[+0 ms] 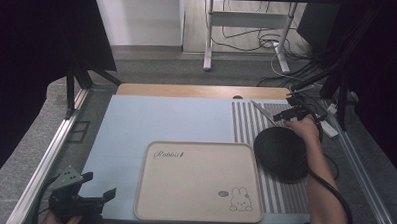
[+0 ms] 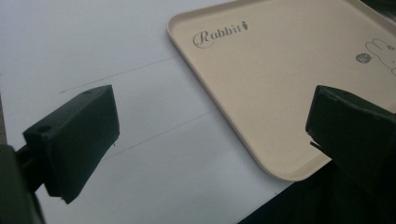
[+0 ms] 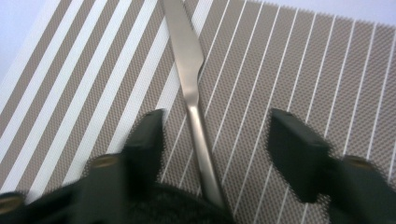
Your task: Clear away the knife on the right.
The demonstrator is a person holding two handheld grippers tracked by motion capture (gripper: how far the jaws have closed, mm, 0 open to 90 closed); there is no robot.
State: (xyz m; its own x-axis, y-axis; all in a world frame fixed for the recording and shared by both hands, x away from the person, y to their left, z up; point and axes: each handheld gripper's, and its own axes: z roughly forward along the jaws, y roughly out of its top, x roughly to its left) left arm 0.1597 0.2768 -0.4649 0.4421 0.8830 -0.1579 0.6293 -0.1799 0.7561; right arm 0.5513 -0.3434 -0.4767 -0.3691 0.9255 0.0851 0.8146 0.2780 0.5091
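- Our right gripper (image 3: 215, 140) stands with its black jaws apart, one on each side of the handle of the slim silver metal table knife (image 3: 189, 88); the pads do not press on it, so nothing is held.
- The knife lies flat on the brown-and-white striped woven placemat (image 1: 246, 123), at about two o'clock from the beige square plastic tray with the rabbit drawing (image 1: 199, 182). Its handle end runs under the rim of the round black bowl (image 1: 281, 154).
- Our left gripper (image 1: 100, 186) waits at seven o'clock, jaws wide and empty, beside the tray's near left corner.
- We judge the work barely begun: the grasp on the knife is not made, the tray is bare, and lifting and placing remain.
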